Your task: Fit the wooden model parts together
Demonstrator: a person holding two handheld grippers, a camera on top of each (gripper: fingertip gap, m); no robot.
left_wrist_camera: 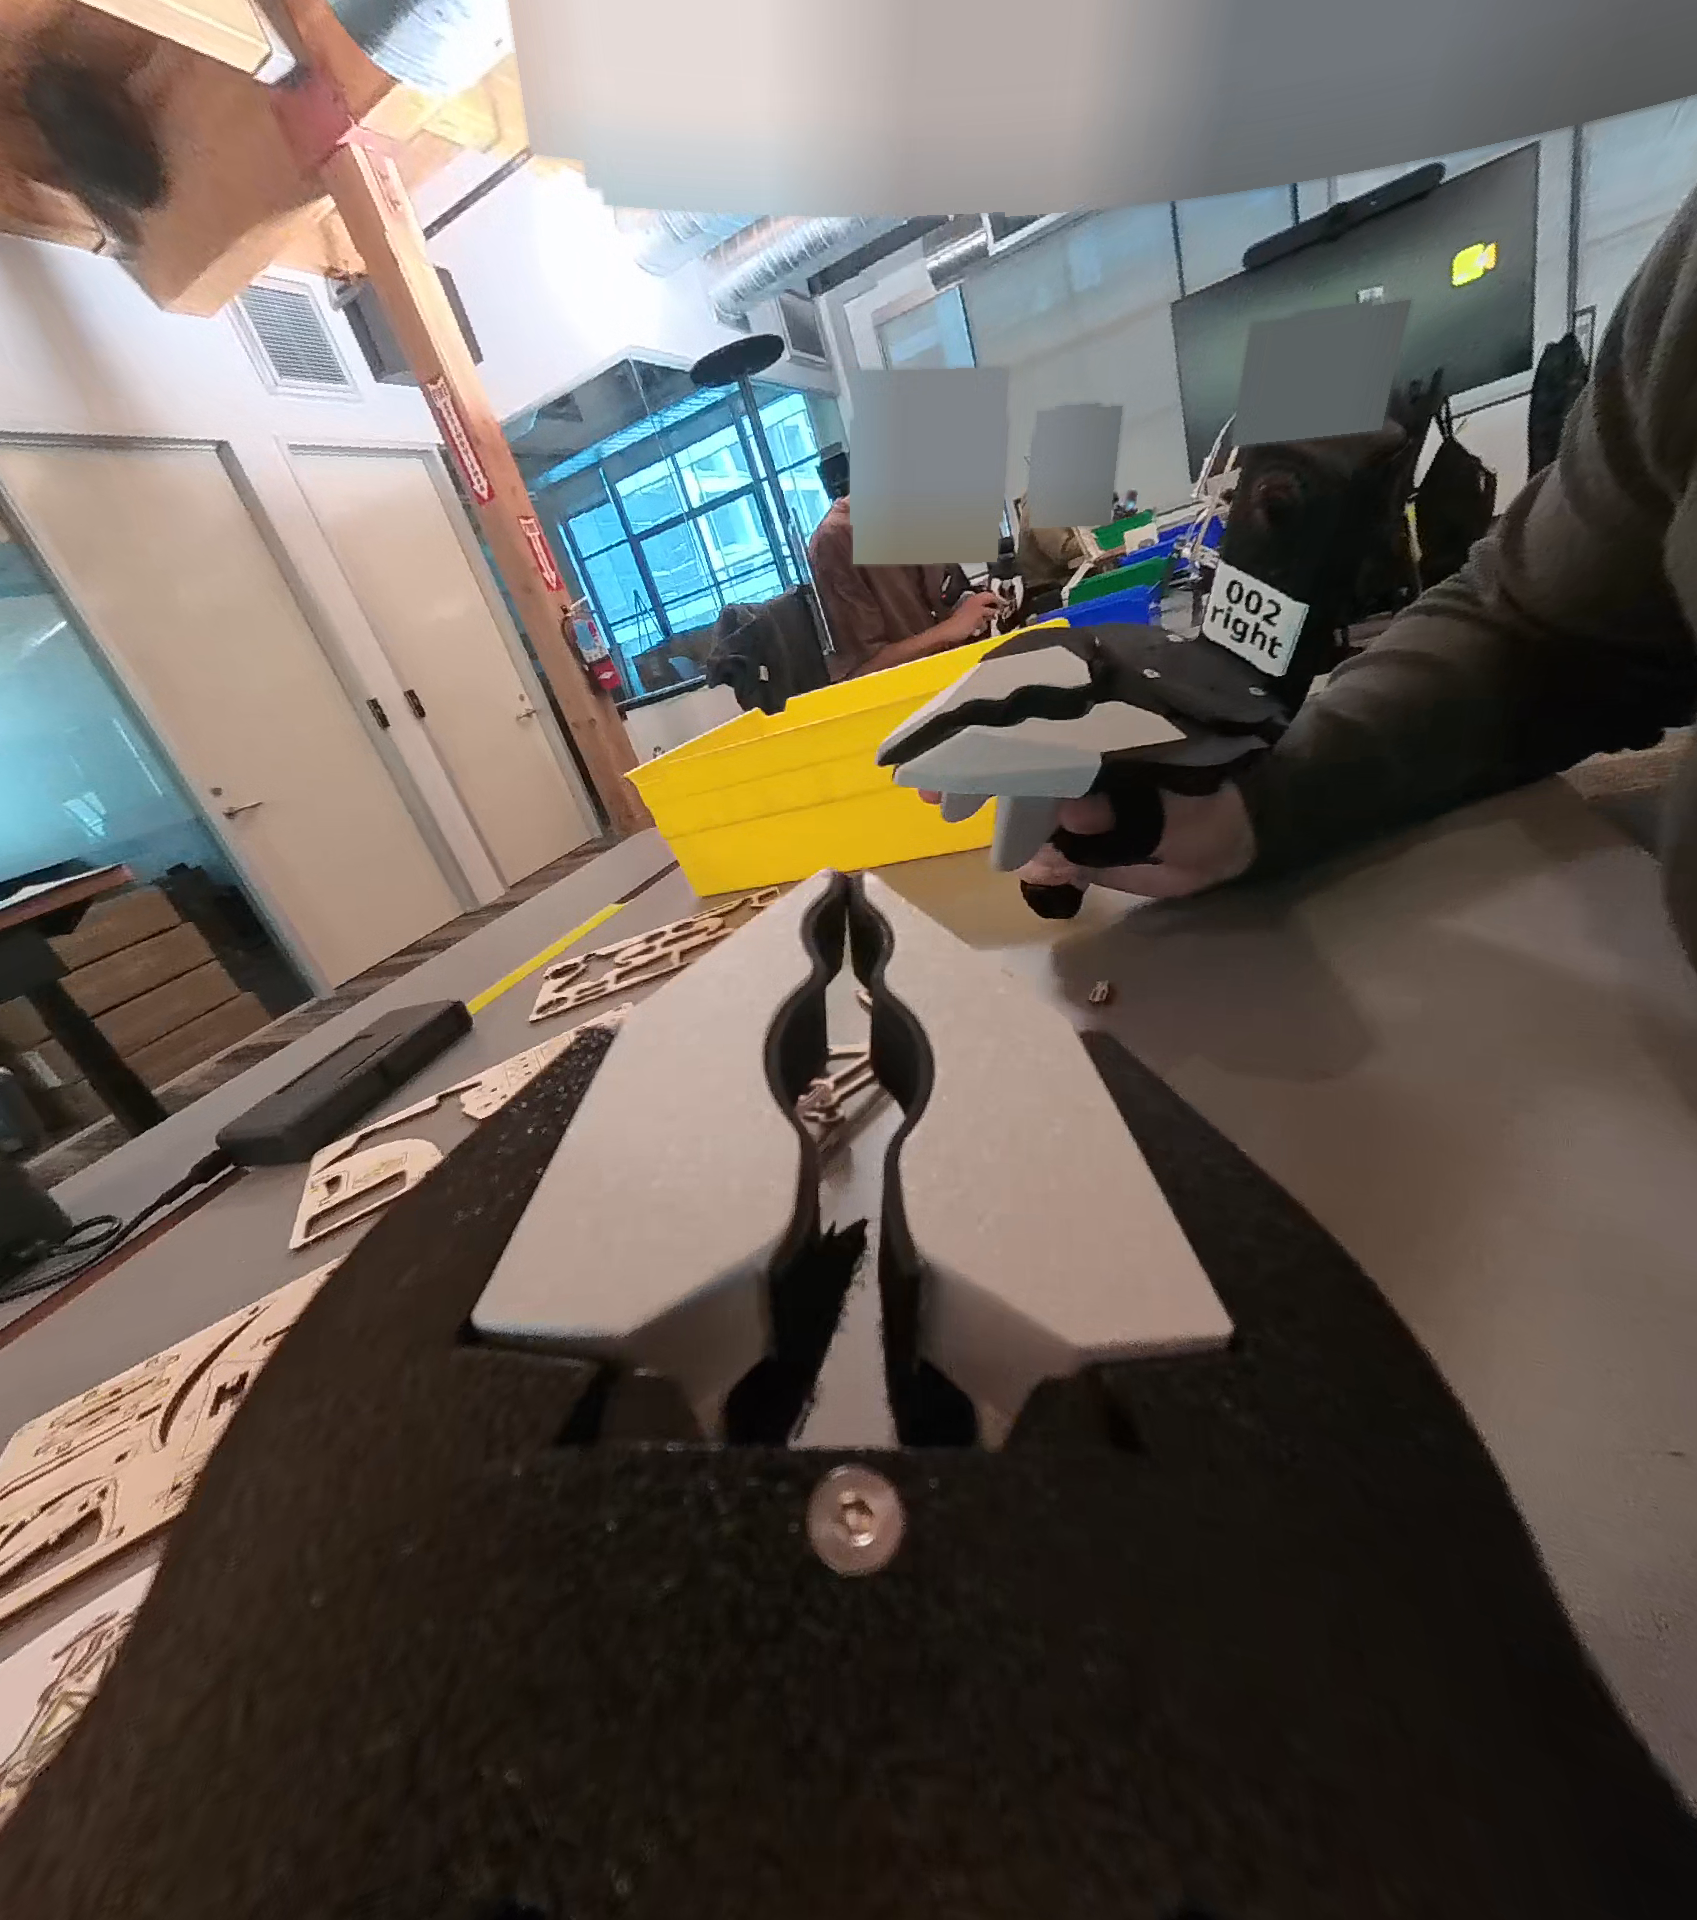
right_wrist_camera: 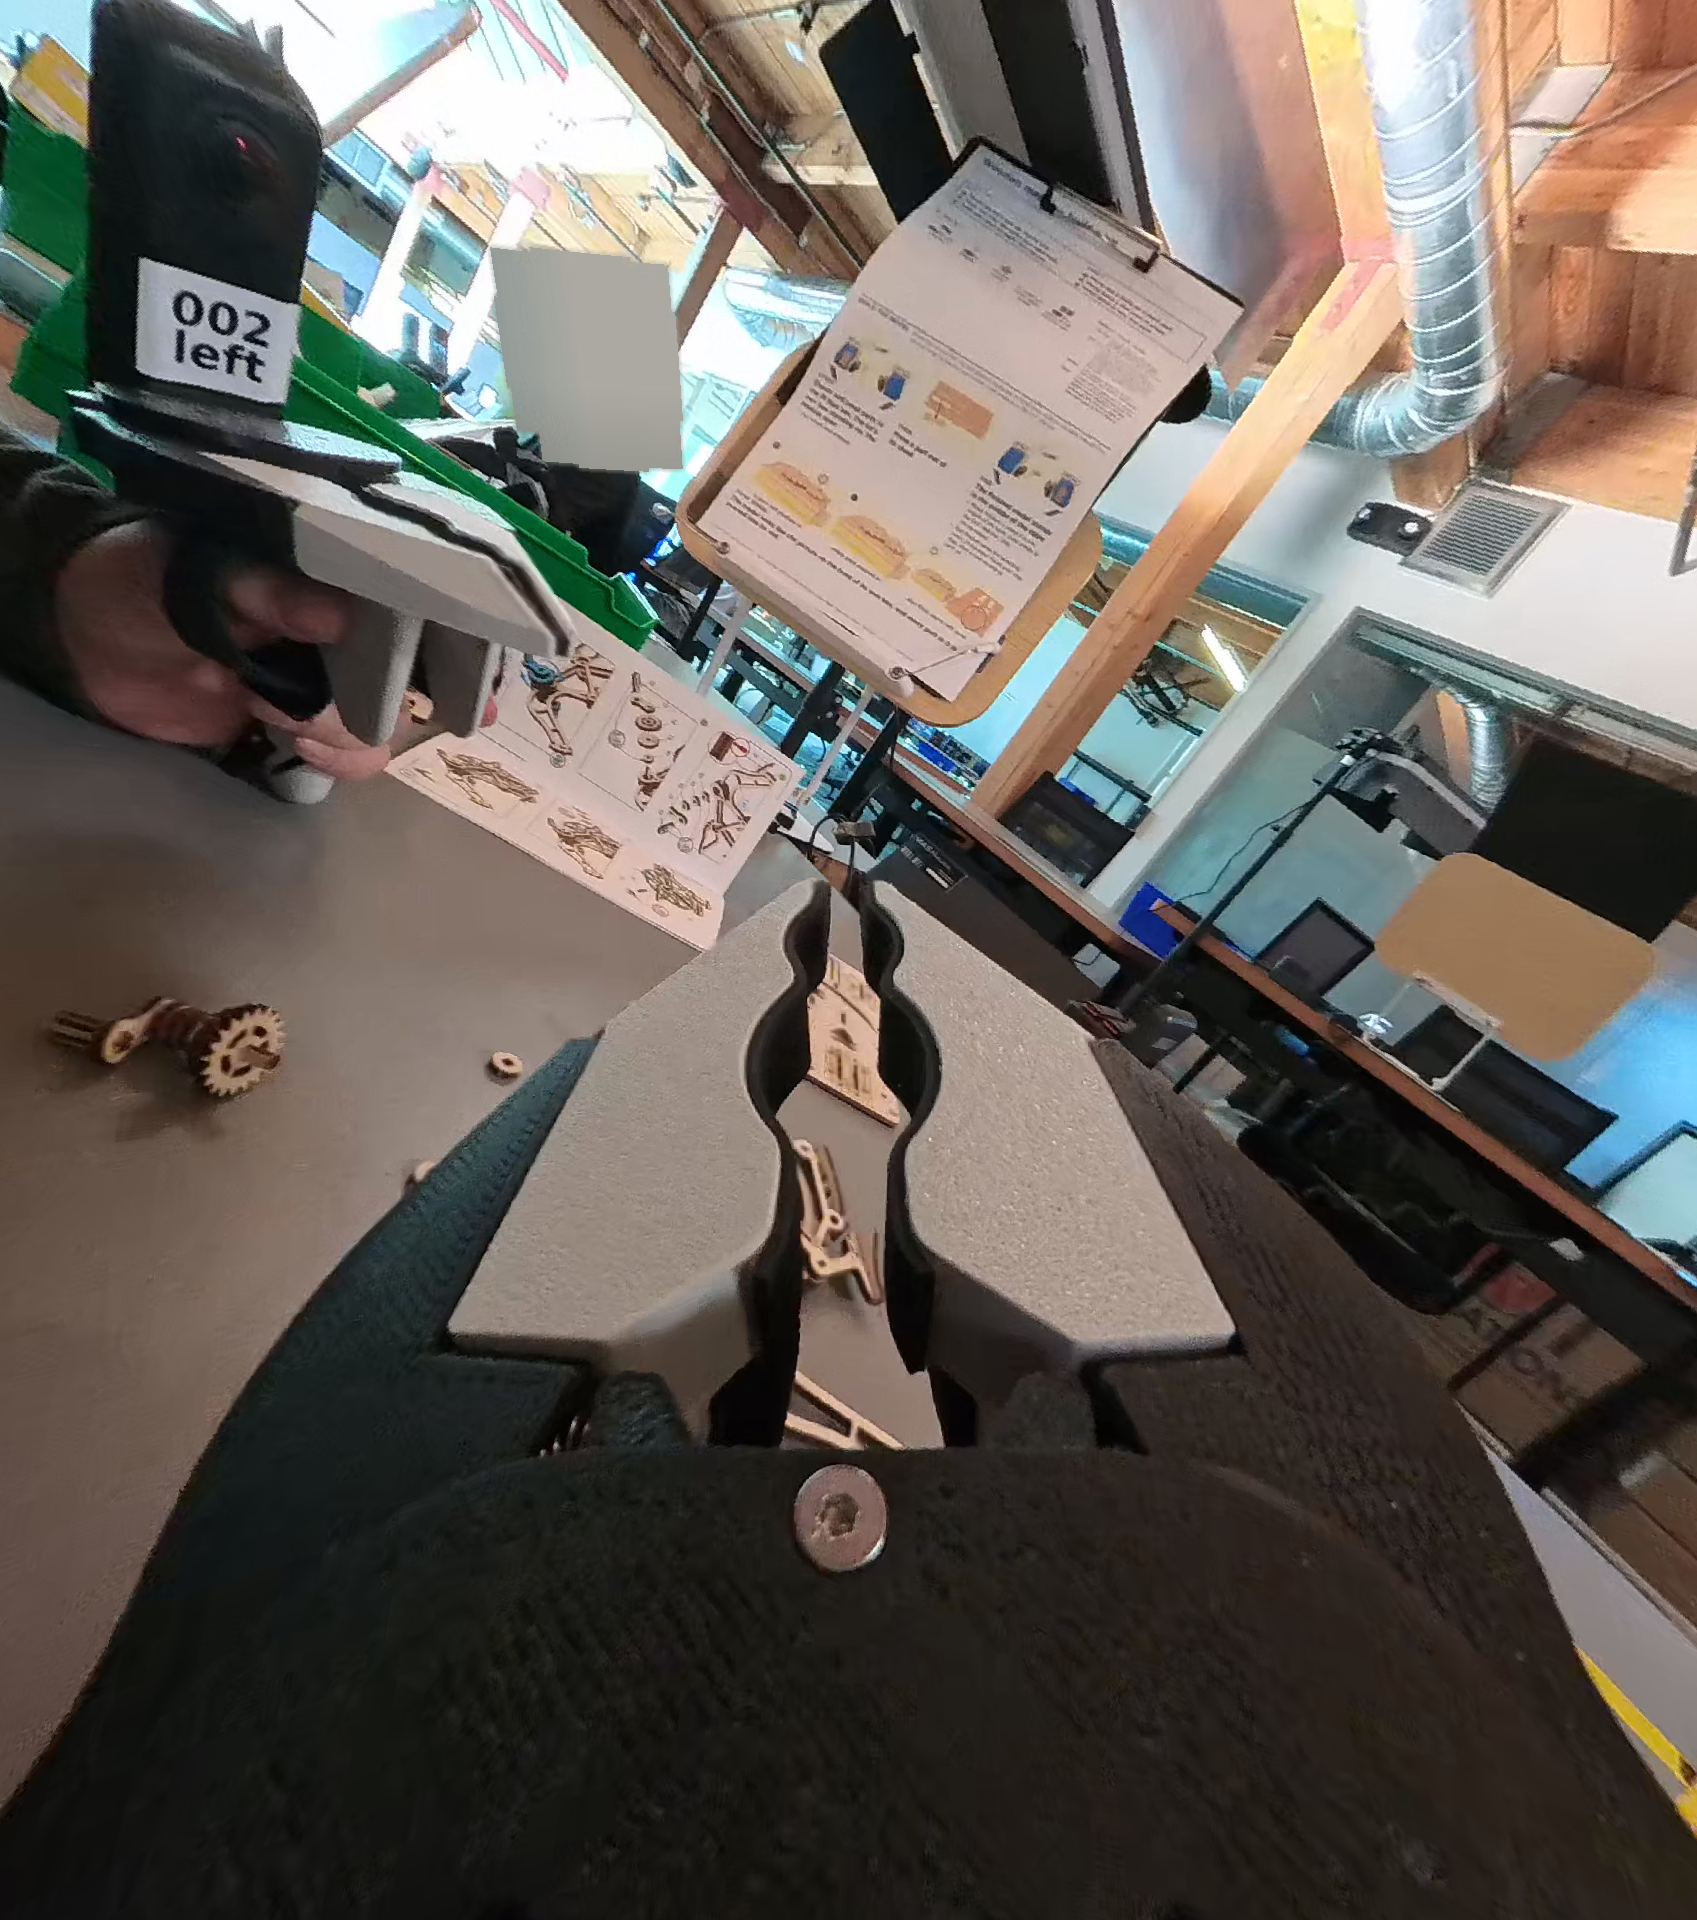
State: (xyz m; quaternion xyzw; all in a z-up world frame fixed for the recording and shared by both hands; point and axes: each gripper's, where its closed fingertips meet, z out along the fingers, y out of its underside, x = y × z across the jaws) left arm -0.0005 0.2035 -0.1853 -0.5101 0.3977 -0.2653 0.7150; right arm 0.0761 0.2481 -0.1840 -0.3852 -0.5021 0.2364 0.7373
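My left gripper (left_wrist_camera: 846, 885) is shut and empty, low over the grey table (left_wrist_camera: 1343, 1143). Through the gap between its fingers a small wooden part (left_wrist_camera: 828, 1101) shows lying on the table below. My right gripper (right_wrist_camera: 844, 896) is shut and empty too, and loose wooden parts (right_wrist_camera: 836, 1236) and a cut-out wooden sheet (right_wrist_camera: 849, 1039) lie under it. A wooden gear-and-shaft assembly (right_wrist_camera: 189, 1039) lies on the table to the left, between the two grippers. Each gripper also shows in the other's view, held in a hand: the right one (left_wrist_camera: 979, 743) and the left one (right_wrist_camera: 428, 566).
Laser-cut wooden sheets (left_wrist_camera: 65, 1475) (left_wrist_camera: 615, 956) lie along the left. A black power brick (left_wrist_camera: 345, 1081) sits beside them. A yellow bin (left_wrist_camera: 802, 790) stands behind, a green bin (right_wrist_camera: 470, 488) opposite. An instruction booklet (right_wrist_camera: 605, 769), a clipboard (right_wrist_camera: 958, 436) and a small wooden washer (right_wrist_camera: 506, 1063) are nearby. The left gripper's tips are roughly 10 centimetres from the right gripper's.
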